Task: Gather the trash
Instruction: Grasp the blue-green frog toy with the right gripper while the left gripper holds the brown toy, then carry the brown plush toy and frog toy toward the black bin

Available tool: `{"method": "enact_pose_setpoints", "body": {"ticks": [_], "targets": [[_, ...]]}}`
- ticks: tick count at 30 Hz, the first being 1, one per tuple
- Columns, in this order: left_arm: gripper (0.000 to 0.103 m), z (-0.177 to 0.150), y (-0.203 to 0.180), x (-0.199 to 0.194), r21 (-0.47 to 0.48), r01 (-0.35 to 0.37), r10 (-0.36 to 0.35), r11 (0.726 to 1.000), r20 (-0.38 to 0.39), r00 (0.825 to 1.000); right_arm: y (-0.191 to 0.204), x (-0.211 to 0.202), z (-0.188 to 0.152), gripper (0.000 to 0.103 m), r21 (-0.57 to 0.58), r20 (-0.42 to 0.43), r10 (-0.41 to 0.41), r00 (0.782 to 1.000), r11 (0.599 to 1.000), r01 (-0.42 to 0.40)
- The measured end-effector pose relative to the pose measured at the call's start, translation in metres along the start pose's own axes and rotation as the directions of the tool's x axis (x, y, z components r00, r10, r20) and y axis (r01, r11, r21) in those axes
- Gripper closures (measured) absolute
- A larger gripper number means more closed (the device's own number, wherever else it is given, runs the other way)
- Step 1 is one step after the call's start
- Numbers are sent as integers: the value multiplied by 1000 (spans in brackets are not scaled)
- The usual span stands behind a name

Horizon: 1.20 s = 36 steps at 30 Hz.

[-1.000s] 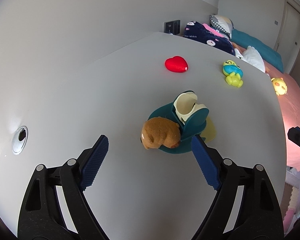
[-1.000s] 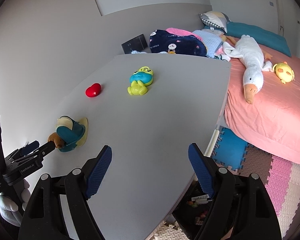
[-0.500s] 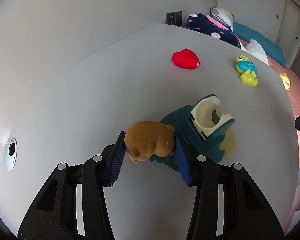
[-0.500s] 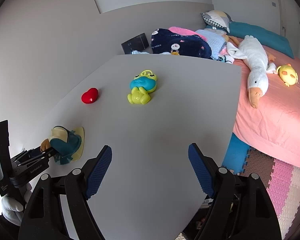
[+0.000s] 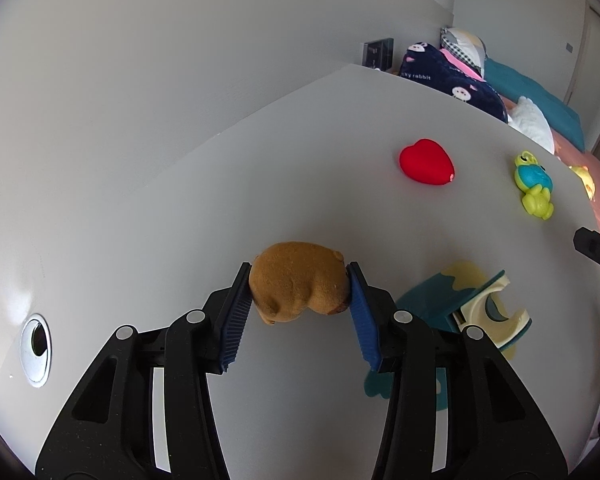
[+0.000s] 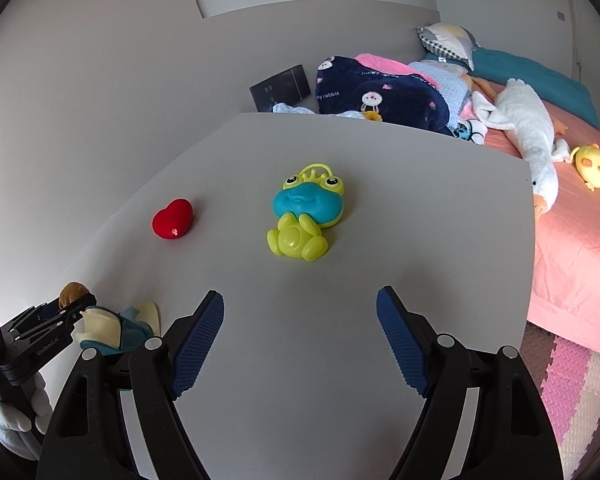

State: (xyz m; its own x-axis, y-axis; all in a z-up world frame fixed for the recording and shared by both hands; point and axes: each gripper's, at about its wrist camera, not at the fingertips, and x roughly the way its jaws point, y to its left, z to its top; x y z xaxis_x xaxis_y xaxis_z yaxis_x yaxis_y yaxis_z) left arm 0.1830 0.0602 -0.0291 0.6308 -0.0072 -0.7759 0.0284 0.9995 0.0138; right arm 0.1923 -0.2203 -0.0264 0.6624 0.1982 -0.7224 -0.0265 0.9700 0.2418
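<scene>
The dark blue blanket (image 6: 380,92) beyond the table's (image 6: 380,280) far edge bore pale lettering, "lucky rabbit"; in the left view only "ky rabbit" showed. The left gripper's (image 6: 66,304) black body carried small white print, too blurred to read surely.

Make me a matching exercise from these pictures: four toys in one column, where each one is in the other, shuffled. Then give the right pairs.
Things:
1. brown plush toy
2. red heart
3. frog toy
4. white goose

Places:
A. lying on the pink bed
B. on the table, ahead of the open right gripper
C. clamped between the left gripper's fingers
D. on the table near the wall, left of the frog

Pairs: 1-C, 2-D, 3-B, 4-A
</scene>
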Motion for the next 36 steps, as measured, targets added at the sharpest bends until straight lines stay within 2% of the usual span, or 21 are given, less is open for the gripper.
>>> {"method": "enact_pose_setpoints", "body": {"ticks": [15,24,27,28,36], "targets": [[57,10,10,4,-51,-2,4,999,31,1000,3,53,43,24,-31,-16,-72,997,997,71],[57,11,23,9,-128,-26,29,991,18,999,8,68,51,24,-62,-33,-100,994,993,98],[57,12,26,9,-149,-38,41,988,17,999,13,70,51,44,-114,-40,-120,992,987,115],[57,12,27,10,-154,-43,46,987,15,999,15,70,50,47,-128,-39,-124,992,985,118],[57,9,26,11,-147,-45,46,988,6,999,17,64,44,47,-126,-46,-114,992,986,108]]}}
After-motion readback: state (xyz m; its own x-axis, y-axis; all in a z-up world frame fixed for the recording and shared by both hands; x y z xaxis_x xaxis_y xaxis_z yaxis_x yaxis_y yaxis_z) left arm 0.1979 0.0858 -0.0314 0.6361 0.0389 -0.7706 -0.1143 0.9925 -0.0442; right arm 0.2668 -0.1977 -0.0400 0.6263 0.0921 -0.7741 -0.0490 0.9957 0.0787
